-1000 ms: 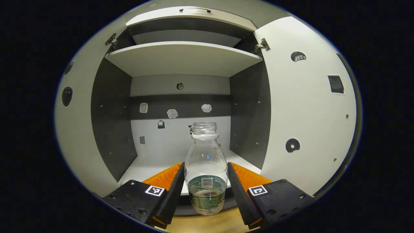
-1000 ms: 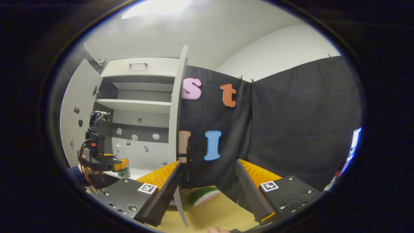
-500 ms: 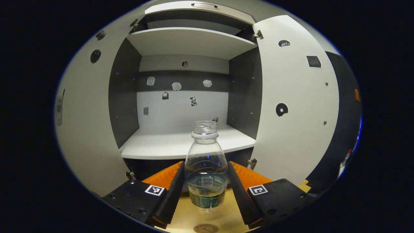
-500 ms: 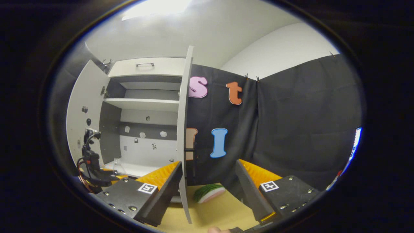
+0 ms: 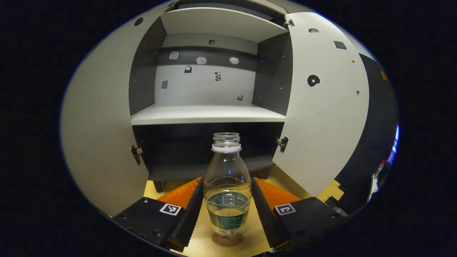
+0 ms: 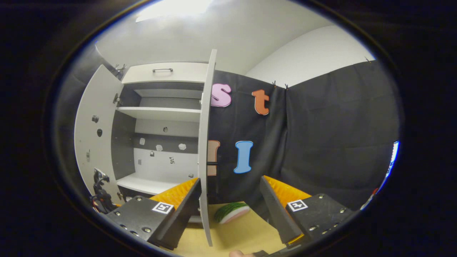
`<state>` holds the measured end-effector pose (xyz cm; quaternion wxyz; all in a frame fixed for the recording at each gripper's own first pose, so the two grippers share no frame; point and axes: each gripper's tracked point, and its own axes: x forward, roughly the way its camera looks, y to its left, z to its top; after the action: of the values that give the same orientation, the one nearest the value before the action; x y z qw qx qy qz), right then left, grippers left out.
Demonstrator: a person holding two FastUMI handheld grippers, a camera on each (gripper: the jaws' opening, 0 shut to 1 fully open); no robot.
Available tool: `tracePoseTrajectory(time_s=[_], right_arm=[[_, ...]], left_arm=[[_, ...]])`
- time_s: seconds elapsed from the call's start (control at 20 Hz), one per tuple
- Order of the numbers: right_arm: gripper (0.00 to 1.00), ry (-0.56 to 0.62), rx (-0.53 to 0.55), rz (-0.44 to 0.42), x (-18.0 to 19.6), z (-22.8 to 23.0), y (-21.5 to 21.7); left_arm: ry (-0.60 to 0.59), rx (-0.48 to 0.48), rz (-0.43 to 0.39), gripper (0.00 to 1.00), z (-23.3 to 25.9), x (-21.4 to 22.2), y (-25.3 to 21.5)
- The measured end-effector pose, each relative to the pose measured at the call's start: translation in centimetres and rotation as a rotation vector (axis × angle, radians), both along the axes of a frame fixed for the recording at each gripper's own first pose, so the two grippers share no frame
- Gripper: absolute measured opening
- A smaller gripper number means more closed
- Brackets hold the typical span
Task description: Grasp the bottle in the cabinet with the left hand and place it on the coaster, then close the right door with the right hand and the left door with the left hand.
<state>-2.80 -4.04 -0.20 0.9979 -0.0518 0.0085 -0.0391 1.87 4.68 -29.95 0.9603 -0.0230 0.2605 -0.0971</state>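
A clear, uncapped plastic bottle (image 5: 227,167) with a little water and a green label stands upright between my left gripper's (image 5: 227,181) fingers, which are shut on its lower body. Its base hangs right over a round brown coaster (image 5: 227,240) on the wooden table; I cannot tell whether they touch. Behind it the cabinet (image 5: 207,114) stands with its left door (image 5: 96,125) and right door (image 5: 321,107) swung wide. In the right gripper view my right gripper (image 6: 230,179) is open and holds nothing, close to the right door's (image 6: 205,142) edge. The left gripper (image 6: 101,194) shows low at the left.
A watermelon-slice toy (image 6: 228,212) lies on the wooden table (image 6: 242,232) beyond my right gripper's fingers. The cabinet's lower shelf (image 6: 146,184) is bare, with small stickers on the back panel. Black cloth walls the booth to the right.
My left gripper has drawn the bottle out of the cabinet and lowered it toward the table, bringing the coaster under it. The right gripper has barely shifted.
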Motion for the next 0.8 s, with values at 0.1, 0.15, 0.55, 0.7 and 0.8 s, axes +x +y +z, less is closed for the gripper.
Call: tracePoseTrajectory(time_s=[0.1, 0.15, 0.55, 0.7, 0.8], right_arm=[[0.96, 0.007, -0.003, 0.006, 0.1, -0.3, 0.2], [1.00, 0.009, -0.007, 0.008, 0.2, -0.4, 0.3], [1.00, 0.038, -0.024, 0.001, 0.4, -1.3, -0.1], [1.00, 0.044, -0.025, -0.011, 0.1, -1.4, -0.5], [1.00, 0.048, -0.033, -0.021, -0.1, -1.5, -0.9]], left_arm=[[0.079, -0.024, 0.017, 0.80, -2.5, -1.2, 0.4], [0.111, -0.037, 0.027, 0.80, -3.6, -1.6, 0.6], [0.242, -0.054, 0.084, 0.81, -10.5, -2.9, 1.4], [0.307, -0.047, 0.101, 0.81, -12.7, -3.1, 1.6], [0.304, -0.053, 0.122, 0.81, -13.1, -2.4, 1.7]])
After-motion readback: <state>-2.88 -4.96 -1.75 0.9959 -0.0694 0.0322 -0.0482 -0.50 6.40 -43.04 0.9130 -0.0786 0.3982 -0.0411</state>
